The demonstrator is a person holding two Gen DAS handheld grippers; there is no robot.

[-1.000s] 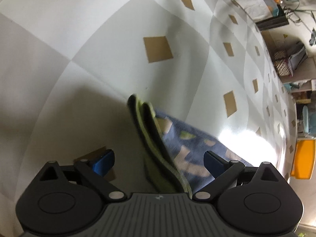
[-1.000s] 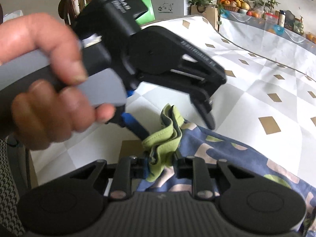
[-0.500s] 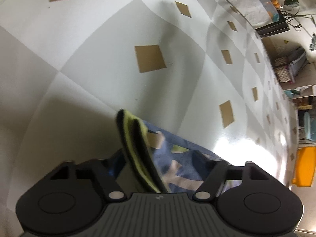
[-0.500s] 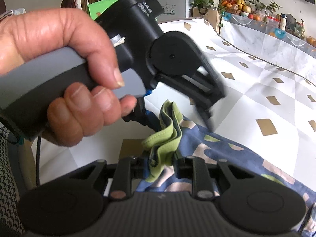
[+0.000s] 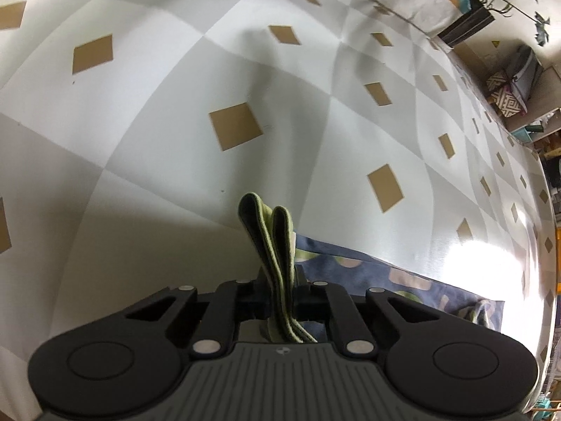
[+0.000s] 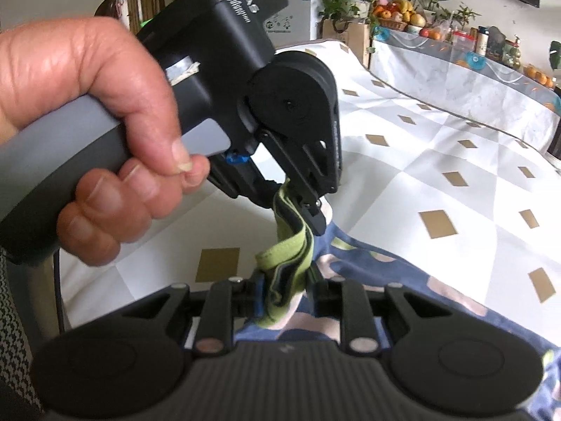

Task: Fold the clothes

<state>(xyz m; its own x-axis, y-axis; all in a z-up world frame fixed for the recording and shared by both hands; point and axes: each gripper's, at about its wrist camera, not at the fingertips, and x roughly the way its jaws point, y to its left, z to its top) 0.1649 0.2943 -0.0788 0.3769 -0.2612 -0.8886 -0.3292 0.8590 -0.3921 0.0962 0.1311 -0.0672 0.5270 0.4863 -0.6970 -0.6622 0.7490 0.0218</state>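
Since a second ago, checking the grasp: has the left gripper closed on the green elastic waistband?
Yes. The left gripper has just closed onto the green waistband, and the checked tablecloth looks farther away.

Blue patterned garment, green waistband bunched upright.

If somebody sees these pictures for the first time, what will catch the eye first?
The big hand gripping the left tool fills the upper left of the right wrist view. Both tools pinch the green waistband of a blue patterned garment; the right tool clamps it at the bottom centre. A white tablecloth with tan diamonds lies beneath.
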